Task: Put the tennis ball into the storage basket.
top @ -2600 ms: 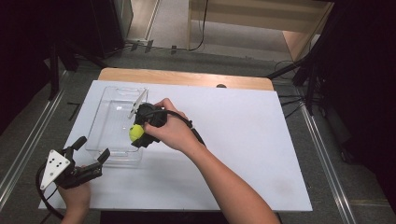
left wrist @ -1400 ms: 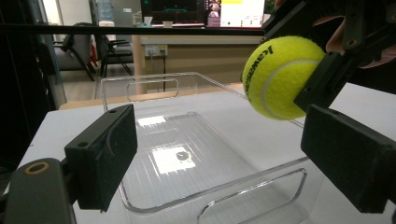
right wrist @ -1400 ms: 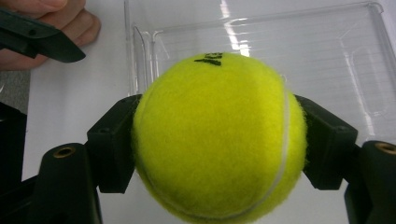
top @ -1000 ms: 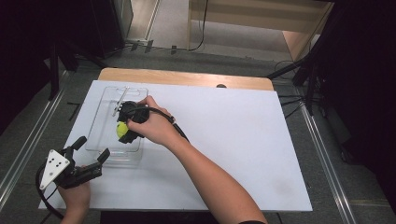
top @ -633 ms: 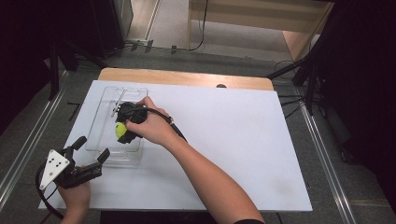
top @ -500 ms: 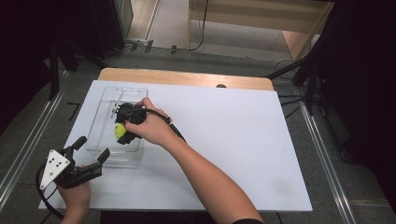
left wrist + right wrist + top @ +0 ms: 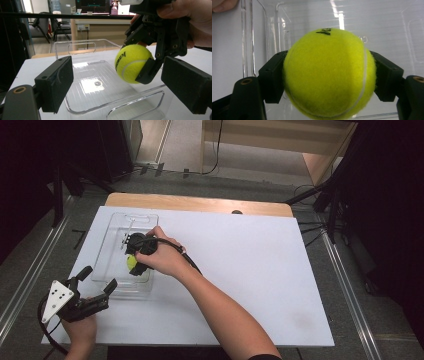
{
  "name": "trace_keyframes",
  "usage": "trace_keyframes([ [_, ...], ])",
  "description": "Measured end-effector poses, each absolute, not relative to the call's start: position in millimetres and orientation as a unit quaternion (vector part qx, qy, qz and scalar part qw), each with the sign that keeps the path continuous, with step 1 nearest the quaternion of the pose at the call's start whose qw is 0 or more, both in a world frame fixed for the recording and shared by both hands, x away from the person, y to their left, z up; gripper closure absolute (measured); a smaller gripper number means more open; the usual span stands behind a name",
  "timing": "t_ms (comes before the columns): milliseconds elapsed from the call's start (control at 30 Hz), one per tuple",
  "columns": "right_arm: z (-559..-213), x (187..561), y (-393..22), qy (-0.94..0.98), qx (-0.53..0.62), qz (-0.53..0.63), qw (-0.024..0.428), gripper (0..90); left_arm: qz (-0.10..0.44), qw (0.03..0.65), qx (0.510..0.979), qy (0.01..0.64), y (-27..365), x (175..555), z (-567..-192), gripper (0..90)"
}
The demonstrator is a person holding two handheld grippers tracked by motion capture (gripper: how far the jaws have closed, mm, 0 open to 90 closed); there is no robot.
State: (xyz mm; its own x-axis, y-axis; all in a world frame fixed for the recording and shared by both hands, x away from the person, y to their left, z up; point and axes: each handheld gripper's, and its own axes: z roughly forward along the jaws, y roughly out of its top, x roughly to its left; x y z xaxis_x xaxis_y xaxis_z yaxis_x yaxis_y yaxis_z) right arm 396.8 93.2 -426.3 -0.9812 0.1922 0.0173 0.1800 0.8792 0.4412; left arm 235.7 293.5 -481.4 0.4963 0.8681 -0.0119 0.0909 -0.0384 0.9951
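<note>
- Right now my right gripper (image 7: 134, 262) has its jaws clamped on the fuzzy yellow-green tennis ball (image 7: 131, 263), held just above the floor of the clear ribbed plastic tray (image 7: 116, 231).
- Tray sits on the white board tabletop (image 7: 250, 270), left side; a strip of pale wooden edge (image 7: 190, 203) runs along the far end.
- My left gripper (image 7: 95, 287) has its jaws apart, nothing between them, by the tray's near corner.
- Beyond: grey floor (image 7: 200, 180), cables, dark stands.
</note>
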Motion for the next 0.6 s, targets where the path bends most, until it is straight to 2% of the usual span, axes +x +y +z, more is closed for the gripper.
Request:
trace_keyframes([
  [333,-432.6,393.9,95.3,0.973,0.092,0.212,0.016,23.2,0.333,0.583,0.639,0.375,293.2,235.9,-481.5,11.3],
  [600,-427.5,393.2,90.6,0.971,0.092,0.221,0.01,17.9,0.333,0.583,0.639,0.375,293.4,236.2,-481.5,11.3],
])
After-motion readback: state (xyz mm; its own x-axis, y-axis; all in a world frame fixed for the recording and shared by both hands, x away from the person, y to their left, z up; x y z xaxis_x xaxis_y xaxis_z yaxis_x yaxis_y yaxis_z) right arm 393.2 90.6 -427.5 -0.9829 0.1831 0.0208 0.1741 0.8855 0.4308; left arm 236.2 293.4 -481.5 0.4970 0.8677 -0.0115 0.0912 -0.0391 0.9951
